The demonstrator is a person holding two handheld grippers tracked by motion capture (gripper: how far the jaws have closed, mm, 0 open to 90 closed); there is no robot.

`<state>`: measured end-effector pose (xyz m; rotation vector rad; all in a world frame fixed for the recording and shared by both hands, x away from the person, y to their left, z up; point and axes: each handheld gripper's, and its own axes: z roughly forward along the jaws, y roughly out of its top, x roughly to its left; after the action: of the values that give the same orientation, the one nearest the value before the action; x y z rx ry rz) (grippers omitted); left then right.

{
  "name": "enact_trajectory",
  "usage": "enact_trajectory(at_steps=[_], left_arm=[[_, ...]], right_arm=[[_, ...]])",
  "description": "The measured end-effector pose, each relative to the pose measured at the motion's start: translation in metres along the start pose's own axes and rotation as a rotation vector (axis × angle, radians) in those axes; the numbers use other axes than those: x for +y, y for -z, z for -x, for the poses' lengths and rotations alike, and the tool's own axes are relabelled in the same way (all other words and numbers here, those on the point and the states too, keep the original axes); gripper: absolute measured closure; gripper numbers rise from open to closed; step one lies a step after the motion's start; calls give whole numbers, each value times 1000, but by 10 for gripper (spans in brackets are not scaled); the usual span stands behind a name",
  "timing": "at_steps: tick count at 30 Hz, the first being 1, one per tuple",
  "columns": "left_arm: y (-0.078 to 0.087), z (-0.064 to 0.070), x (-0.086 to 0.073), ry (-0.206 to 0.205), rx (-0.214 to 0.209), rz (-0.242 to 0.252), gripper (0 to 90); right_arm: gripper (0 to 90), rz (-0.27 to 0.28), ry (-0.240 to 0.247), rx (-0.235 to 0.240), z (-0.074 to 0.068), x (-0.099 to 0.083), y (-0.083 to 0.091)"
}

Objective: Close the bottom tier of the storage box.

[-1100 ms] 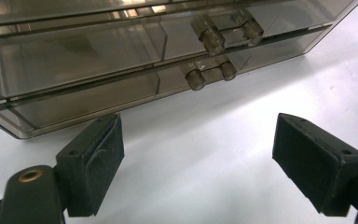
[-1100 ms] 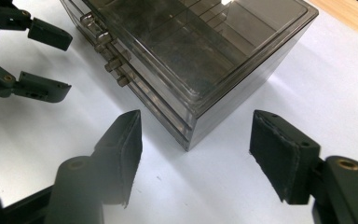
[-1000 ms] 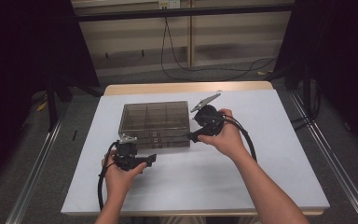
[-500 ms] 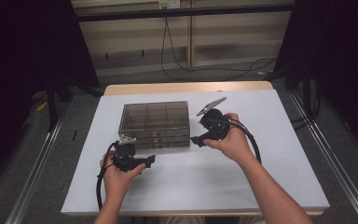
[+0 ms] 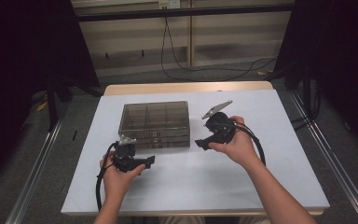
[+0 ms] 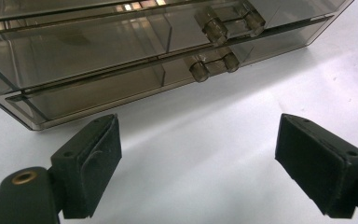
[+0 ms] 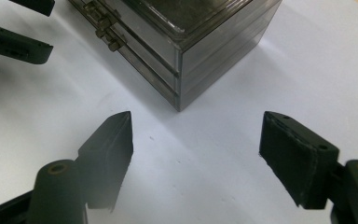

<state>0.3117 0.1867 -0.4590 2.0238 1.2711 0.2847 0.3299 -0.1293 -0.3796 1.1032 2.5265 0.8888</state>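
My left gripper and right gripper, both with jaws spread wide and holding nothing, flank the smoked-plastic drawer organiser standing mid-table on the white sheet. Its drawers look closed, and their small clear knobs sit close together; I judge a slightly off approach could pinch two at once or shove the light box away.

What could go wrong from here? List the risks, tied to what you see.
1. The drawer box is light, clear plastic on a smooth white table; pulling a drawer knob could drag the whole box unless the right gripper braces it.
2. The knobs are small and stacked close together; the wide-open left gripper may catch the wrong one or slip off.
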Motion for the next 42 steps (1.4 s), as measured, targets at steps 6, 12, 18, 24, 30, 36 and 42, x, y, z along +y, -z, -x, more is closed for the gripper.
enact_trajectory(at_steps=[6, 12, 18, 24, 30, 36, 42], left_arm=[[2, -2, 0, -4, 0, -7, 146], [2, -1, -1, 1, 2, -2, 146], [4, -3, -1, -1, 3, -2, 141], [4, -4, -2, 2, 6, -7, 137], [5, -4, -3, 7, 2, -2, 130], [6, -4, -4, 1, 3, -6, 128], [7, -5, -6, 4, 1, -3, 127]], right_arm=[[256, -5, 3, -4, 1, -7, -1], [244, -7, 0, -6, 2, -14, -2], [231, -1, -11, -6, 6, -21, -2], [219, -7, -17, -5, 9, -30, -2], [206, -4, -20, -6, 11, -37, -3], [192, 0, -23, -10, 14, -42, -2], [188, -3, -28, -9, 16, -47, -4]])
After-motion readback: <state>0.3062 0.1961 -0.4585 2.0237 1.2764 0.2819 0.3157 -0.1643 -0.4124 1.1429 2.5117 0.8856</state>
